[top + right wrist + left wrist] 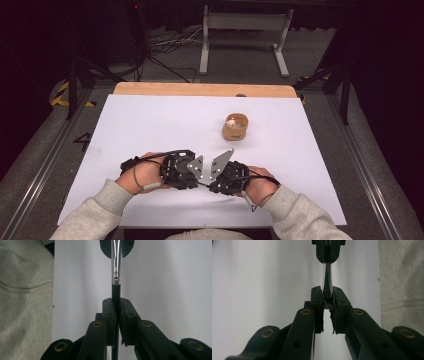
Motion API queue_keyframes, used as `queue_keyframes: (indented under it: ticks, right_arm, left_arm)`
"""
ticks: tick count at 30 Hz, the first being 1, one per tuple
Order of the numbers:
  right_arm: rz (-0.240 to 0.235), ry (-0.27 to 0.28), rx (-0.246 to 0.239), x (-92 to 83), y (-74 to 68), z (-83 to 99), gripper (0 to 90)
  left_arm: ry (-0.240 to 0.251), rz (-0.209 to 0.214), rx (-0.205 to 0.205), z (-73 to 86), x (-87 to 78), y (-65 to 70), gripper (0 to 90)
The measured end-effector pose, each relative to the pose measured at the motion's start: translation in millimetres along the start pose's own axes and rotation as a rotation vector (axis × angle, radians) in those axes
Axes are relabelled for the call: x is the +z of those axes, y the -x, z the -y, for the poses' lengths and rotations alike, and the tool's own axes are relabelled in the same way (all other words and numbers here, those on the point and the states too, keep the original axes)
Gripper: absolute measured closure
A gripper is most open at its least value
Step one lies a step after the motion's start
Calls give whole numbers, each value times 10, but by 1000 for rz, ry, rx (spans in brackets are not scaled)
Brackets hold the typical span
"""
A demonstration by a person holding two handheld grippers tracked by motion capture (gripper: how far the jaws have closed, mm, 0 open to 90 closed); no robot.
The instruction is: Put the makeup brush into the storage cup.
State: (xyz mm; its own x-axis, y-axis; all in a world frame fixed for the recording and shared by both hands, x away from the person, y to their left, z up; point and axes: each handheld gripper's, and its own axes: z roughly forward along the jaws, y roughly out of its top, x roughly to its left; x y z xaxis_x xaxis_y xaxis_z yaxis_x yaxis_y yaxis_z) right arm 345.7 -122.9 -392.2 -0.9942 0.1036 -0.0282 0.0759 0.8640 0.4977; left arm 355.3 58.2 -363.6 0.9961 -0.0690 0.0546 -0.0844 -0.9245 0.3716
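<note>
Holding the pen (116, 277) clamped end to end between left gripper (327, 298) and right gripper (116, 302), I'd worry an uneven pull pops it loose at mid-frame.

Glossy chrome-and-black pen (116, 272), matt white table sheet (150, 130), light wooden cup (235, 128)

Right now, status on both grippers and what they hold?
Left gripper shut on pen, right gripper shut on its other end. Pen held level over white table. Wooden cup apart, nothing in the way.
</note>
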Motion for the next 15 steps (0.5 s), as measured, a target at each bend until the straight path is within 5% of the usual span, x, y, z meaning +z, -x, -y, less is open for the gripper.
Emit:
queue_keyframes:
  ticks: [6, 9, 15]
  right_arm:
    - [6, 19, 5, -31, 11, 8, 843]
    - [8, 40, 13, -67, 30, 26, 843]
    - [12, 115, 48, -165, 67, 91, 842]
  left_arm:
    - [50, -24, -32, 41, -48, -27, 766]
    - [105, -42, -63, 97, -88, -41, 603]
    - [215, -89, -118, 210, -143, -4, 432]
